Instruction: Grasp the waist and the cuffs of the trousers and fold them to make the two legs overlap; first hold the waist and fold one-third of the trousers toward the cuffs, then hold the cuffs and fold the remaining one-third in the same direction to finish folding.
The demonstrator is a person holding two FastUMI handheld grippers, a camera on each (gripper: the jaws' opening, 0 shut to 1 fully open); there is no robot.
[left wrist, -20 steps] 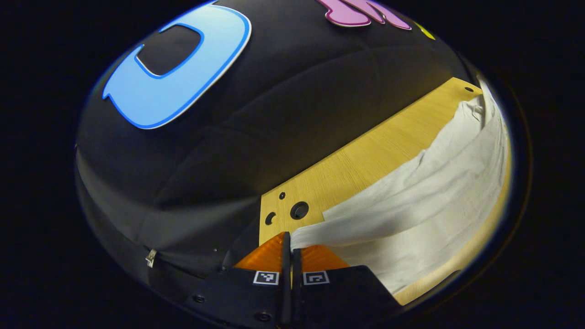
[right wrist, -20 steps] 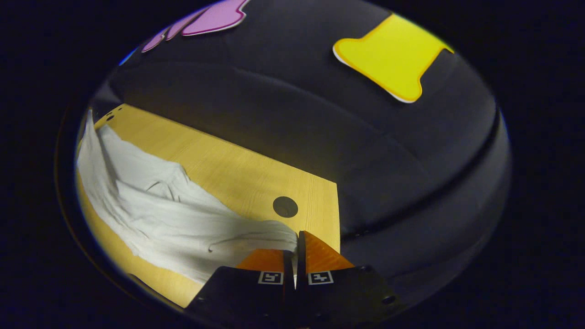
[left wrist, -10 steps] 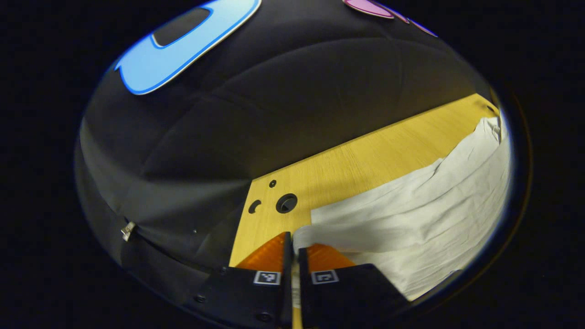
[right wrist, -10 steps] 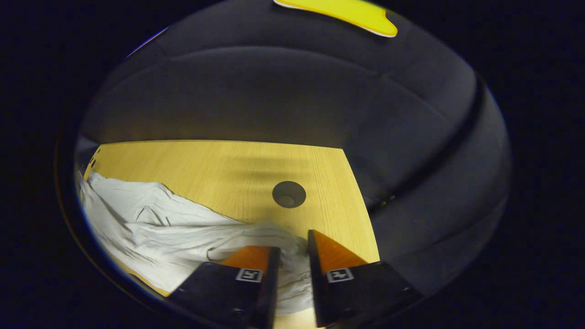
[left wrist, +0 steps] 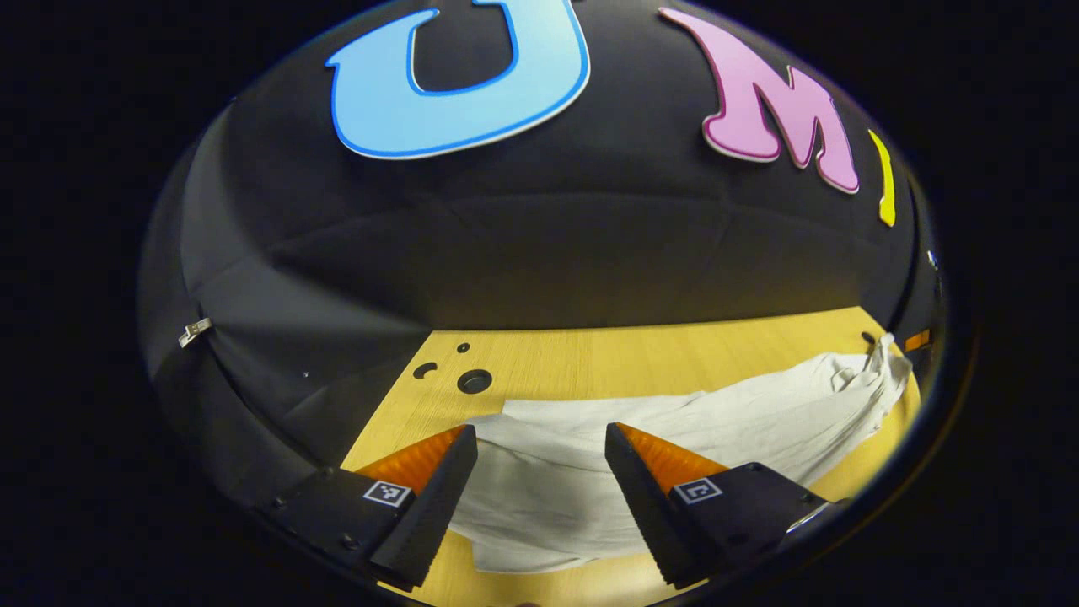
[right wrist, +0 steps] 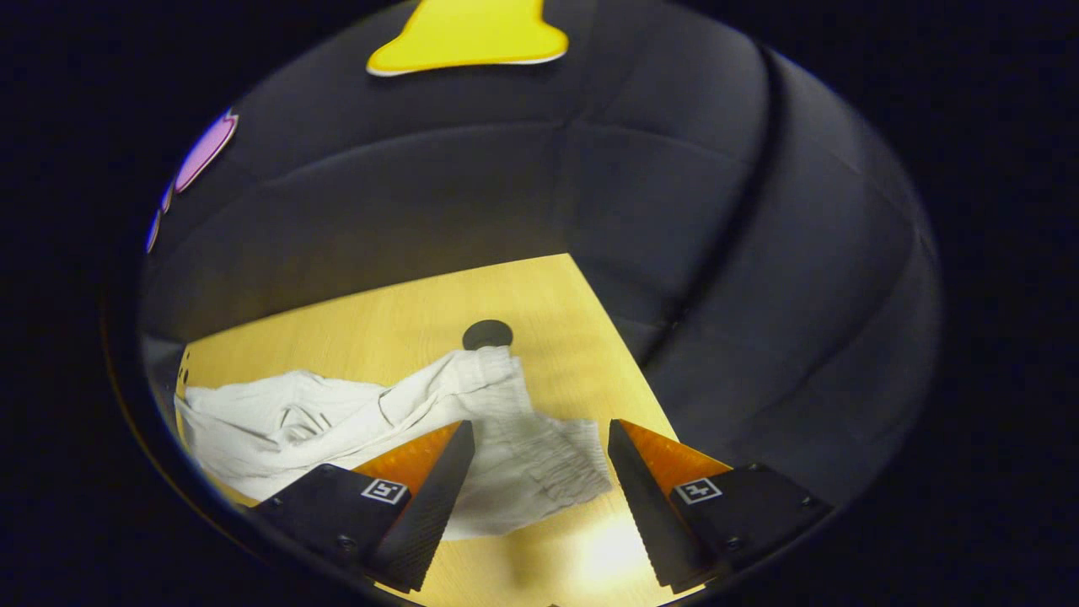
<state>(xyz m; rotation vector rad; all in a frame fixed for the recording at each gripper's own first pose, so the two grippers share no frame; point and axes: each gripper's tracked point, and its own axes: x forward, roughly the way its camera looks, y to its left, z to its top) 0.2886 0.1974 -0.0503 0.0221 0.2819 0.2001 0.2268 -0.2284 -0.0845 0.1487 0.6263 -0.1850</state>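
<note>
Left gripper view is showing your left gripper (left wrist: 539, 438) with its fingers spread wide, gripping nothing, above the cuff end of the white trousers (left wrist: 674, 421). The cloth is lying flat and wrinkled on the wooden table (left wrist: 641, 358), with one end lying near the table's left corner, close to three round holes (left wrist: 474, 381), and the rest stretching across toward the far right corner.

Right gripper view is showing your right gripper (right wrist: 539, 443) with fingers likewise standing wide apart and empty, poised over the gathered waist (right wrist: 539, 459) of the trousers (right wrist: 337, 417). The waist is resting near the table's (right wrist: 405, 324) right edge, with a fold of cloth bunching up just beside a round hole (right wrist: 487, 334) in the tabletop. The legs are trailing away toward the far left corner.
</note>
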